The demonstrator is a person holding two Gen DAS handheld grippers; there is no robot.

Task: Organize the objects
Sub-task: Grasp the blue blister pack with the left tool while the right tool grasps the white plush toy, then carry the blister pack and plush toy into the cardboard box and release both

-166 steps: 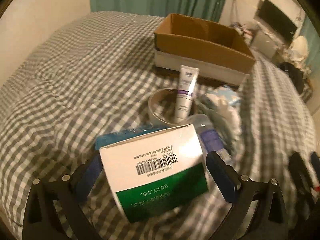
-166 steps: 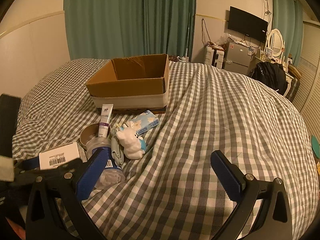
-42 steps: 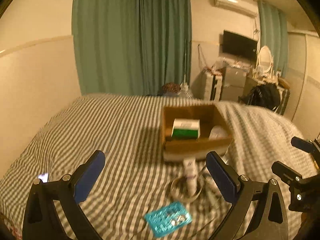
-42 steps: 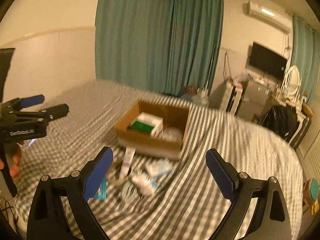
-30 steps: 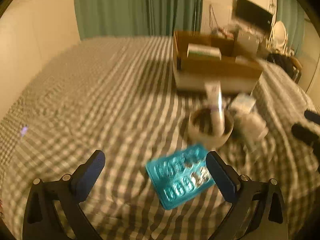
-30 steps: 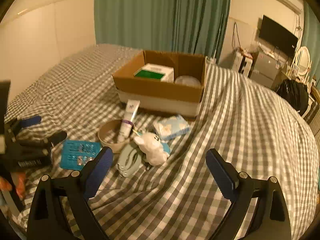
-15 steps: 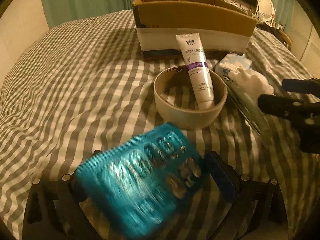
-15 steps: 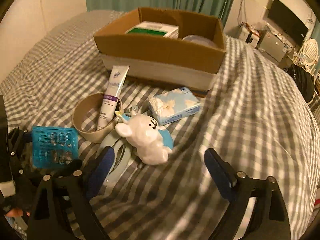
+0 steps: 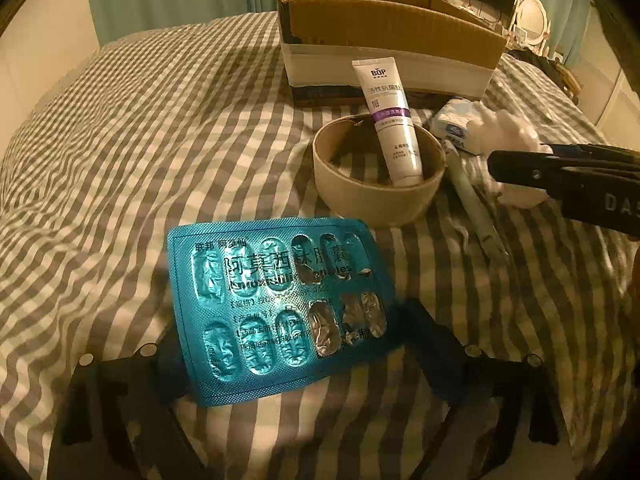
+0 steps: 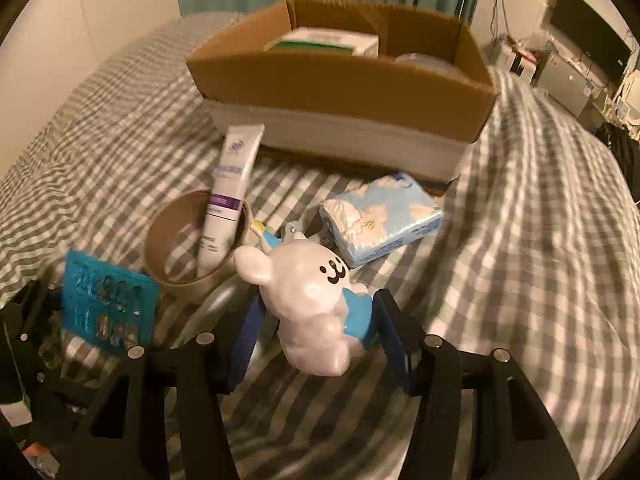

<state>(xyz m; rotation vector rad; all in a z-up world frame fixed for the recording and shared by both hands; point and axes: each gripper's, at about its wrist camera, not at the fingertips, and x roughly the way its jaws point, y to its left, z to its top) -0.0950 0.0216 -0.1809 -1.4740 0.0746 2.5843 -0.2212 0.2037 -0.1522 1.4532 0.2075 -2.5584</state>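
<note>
Progress, as I judge it: 2 items are in the cardboard box (image 10: 340,76) — green/white carton (image 10: 324,42) and a roundish thing beside it. Left on the bed (image 9: 120,128): blister pack (image 9: 276,308), tape roll (image 9: 378,182) w/ cream tube (image 9: 394,120) leaning in it, tissue pack (image 10: 380,216), bear figurine (image 10: 312,300).

My left claw (image 9: 288,344) straddles the blister pack, jaws apart; can't tell if they touch it. My right claw (image 10: 316,336) is around the bear, jaws close at its sides, not clearly clamped.
</note>
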